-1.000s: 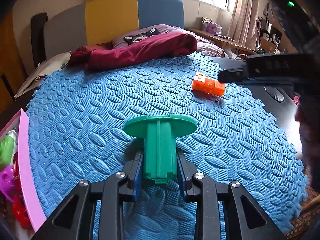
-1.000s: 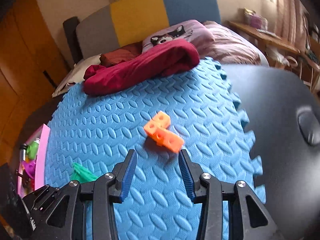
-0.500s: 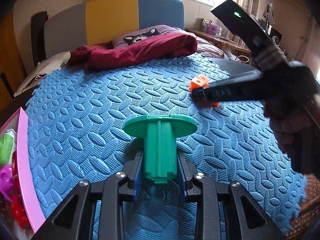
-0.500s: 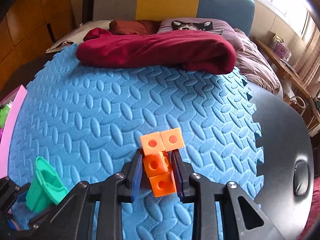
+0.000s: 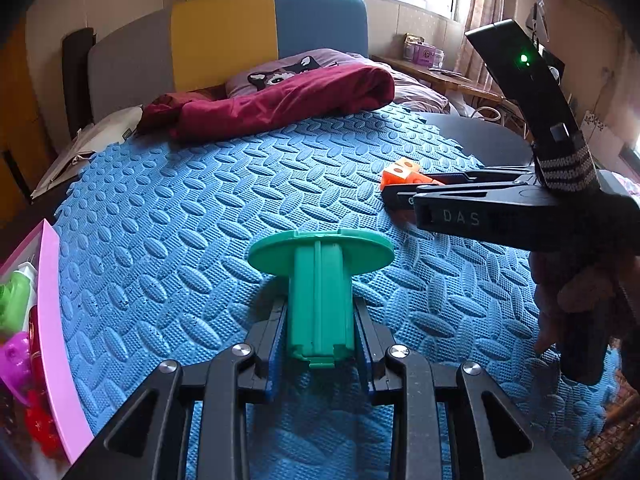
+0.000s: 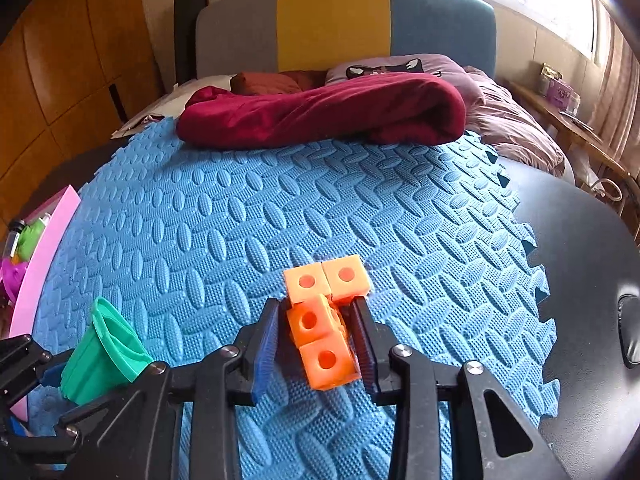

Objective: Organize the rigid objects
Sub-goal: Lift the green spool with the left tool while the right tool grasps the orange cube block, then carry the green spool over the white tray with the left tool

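Note:
My left gripper [image 5: 320, 320] is shut on a green spool-shaped piece [image 5: 320, 280] with a round flange, held just above the blue foam mat [image 5: 200, 208]. It also shows in the right wrist view [image 6: 100, 356]. My right gripper [image 6: 316, 332] is shut on an orange piece made of joined cubes [image 6: 320, 332] that lies on the mat [image 6: 240, 220]. In the left wrist view the right gripper [image 5: 400, 196] reaches in from the right over the orange piece [image 5: 400, 172].
A pink box [image 5: 48, 320] with several coloured toys stands at the mat's left edge, also in the right wrist view [image 6: 44, 248]. A dark red blanket [image 6: 320, 112] lies at the far edge. A black desk surface [image 6: 592, 280] with a mouse lies right.
My right gripper has come down around the orange piece and closed on it. My left gripper has kept still with the green piece in it.

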{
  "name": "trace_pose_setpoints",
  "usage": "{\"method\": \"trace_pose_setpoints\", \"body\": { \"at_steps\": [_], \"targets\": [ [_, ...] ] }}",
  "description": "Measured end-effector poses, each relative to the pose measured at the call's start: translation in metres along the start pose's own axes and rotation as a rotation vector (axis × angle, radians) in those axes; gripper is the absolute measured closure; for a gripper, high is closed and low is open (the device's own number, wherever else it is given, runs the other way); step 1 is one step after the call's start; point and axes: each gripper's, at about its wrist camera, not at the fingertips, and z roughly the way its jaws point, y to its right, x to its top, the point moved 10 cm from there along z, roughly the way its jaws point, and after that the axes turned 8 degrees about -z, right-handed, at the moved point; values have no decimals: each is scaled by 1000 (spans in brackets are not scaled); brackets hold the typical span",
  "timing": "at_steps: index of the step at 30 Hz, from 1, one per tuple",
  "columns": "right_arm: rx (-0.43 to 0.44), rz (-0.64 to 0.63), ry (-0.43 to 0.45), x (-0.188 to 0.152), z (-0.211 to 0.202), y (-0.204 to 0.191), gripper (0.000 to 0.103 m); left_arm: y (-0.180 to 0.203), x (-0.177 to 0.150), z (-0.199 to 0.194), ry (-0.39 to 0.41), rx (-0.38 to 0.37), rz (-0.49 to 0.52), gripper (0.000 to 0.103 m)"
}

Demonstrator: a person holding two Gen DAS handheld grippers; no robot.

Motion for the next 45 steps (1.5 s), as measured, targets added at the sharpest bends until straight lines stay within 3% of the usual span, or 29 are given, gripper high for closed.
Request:
{"method": "trace_pose_setpoints", "body": {
  "at_steps": [10,28,45],
  "targets": [
    [-25,-22,-3,1,2,-1,68,-14,-1,-17,2,-41,-90,73],
    [-11,-12,0,1,2,1,67,-50,9,-99,115,62,-146,73],
    [-10,-11,1,1,2,1,67,-93,-5,-125,131,112,-221,73]
  ]
}}
